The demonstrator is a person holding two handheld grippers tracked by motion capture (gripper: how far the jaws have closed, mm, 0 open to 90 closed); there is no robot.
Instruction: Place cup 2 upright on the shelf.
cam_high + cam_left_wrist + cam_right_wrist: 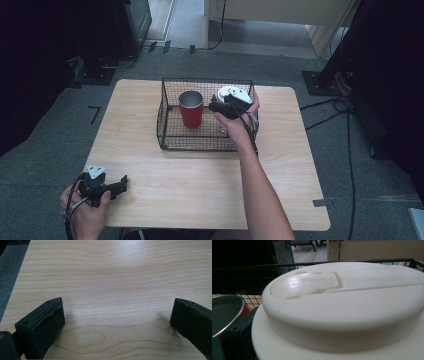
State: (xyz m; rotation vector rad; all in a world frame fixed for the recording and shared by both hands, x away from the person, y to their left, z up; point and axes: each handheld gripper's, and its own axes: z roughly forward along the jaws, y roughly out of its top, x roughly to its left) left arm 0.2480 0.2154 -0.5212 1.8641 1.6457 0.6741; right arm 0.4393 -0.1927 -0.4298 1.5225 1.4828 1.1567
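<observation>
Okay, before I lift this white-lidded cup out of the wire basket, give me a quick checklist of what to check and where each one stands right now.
1. Right tool at the white-lidded cup: ok, it sits right against the lid.
2. Firm grip on the cup: cannot tell; the lid hides the jaws.
3. Red cup apart from the lidded cup: ok in the high view, though close beside it.
4. Path over the wire basket wall: ok, the top is open.
5. Left tool out of the way: ok, open over bare table near the front left edge.
6. Lid seated: ok, it looks level.
</observation>
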